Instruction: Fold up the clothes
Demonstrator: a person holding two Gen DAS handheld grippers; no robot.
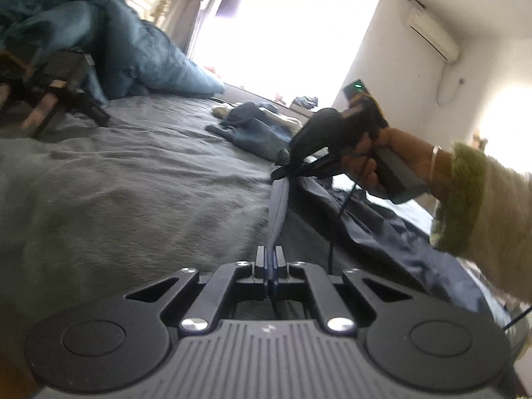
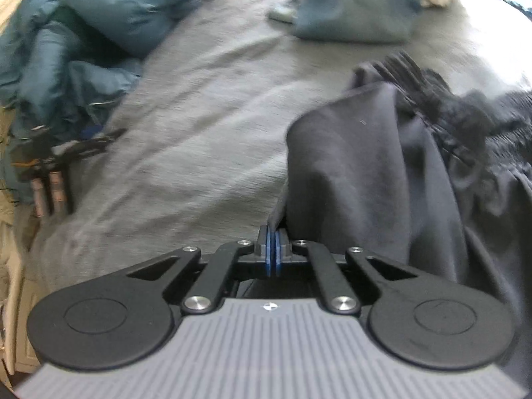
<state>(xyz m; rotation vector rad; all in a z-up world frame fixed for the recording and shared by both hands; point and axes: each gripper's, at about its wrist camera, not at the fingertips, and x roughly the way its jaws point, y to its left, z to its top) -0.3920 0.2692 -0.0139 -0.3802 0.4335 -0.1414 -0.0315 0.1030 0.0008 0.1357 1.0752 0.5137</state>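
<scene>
Left gripper clamped on the hem of dark navy trousers, hem taut to the right gripper, likewise pinched shut on it, trousers bunched right of open grey bedsheet, teal duvet beyond.
</scene>
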